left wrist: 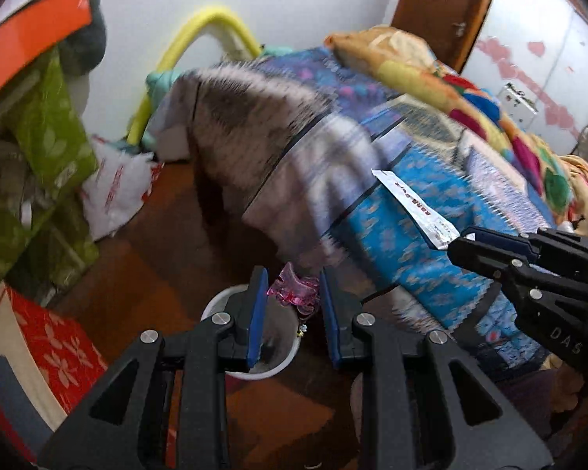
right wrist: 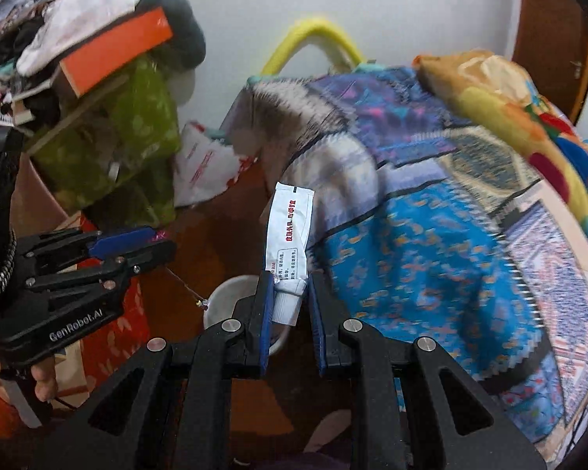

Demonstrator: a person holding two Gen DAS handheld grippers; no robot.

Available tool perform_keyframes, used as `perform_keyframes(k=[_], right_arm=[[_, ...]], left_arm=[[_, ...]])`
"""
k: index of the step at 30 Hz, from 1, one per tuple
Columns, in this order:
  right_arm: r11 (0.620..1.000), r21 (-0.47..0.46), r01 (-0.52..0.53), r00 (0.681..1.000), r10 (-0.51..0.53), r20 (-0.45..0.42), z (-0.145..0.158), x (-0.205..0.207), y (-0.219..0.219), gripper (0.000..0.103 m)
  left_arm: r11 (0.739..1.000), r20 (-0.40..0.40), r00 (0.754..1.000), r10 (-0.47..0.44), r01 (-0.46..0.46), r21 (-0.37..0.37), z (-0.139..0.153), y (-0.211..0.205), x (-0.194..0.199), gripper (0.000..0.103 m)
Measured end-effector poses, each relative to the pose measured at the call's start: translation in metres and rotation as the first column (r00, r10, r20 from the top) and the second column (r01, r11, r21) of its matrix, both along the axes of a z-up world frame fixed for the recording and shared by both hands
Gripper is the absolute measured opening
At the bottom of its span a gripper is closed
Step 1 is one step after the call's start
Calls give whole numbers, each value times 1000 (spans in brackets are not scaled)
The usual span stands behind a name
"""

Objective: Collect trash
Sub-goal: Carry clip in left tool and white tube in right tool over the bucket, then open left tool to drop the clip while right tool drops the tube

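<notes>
Right wrist: tube's (right wrist: 290, 243) red print.

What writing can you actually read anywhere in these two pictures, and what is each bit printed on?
"GenRobot.AI": on the side of the left gripper.
"DAS", cut off by the picture's edge: on the side of the right gripper.
Red and black print on the white tube held by the right gripper: too small to read.
Red print on the white plastic bag on the floor: too blurred to read.

Two grippers (left wrist: 290, 286) (right wrist: 290, 286); one white tube (right wrist: 290, 235); one pink wrapper (left wrist: 294, 288); one white bin (left wrist: 251, 337); one yellow hoop (left wrist: 200, 39); one orange box (left wrist: 31, 35)
</notes>
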State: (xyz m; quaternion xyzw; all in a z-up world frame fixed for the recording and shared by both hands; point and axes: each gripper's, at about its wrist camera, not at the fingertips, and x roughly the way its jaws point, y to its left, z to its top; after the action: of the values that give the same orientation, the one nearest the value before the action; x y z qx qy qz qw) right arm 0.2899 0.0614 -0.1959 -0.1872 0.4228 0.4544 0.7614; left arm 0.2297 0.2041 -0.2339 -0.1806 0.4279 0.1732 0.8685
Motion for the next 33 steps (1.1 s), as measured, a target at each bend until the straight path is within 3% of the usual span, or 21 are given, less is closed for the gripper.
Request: perform_keyframes(k=[10,16,18,19,21,28,33], right_arm=[[989,-101,-108,985,93,-146,-70,-1,61,16],[978,-127,-165,965,134,-226,-92,6,89,17],[971,-171,-166,956,116,-268,-103,10,96,27],[967,-203,-152,958,94,-272,-110,13,98,39],[969,-204,-140,957,80,-278,-114,16,97,41],[972,-207,-110,952,43,-303,-115,26,82,41],[980,-179,-88,963,37,-267,-94,24,69,41]], left_arm=[[996,-128,990,50,-59,-68,-75,31,-3,26],[991,-167,983,71,-89,-101,-101,47,5,26],[984,-156,985,79,-102,-144,-107,56,6,26],[979,-150,985,88,-113,-169,-110,60,7,26],[971,-148,984,99,-128,-202,-116,66,9,26],[979,-232,970,78,-118,-165,-126,61,14,30],[990,-224,972,76,-100,-98,-104,47,7,30]])
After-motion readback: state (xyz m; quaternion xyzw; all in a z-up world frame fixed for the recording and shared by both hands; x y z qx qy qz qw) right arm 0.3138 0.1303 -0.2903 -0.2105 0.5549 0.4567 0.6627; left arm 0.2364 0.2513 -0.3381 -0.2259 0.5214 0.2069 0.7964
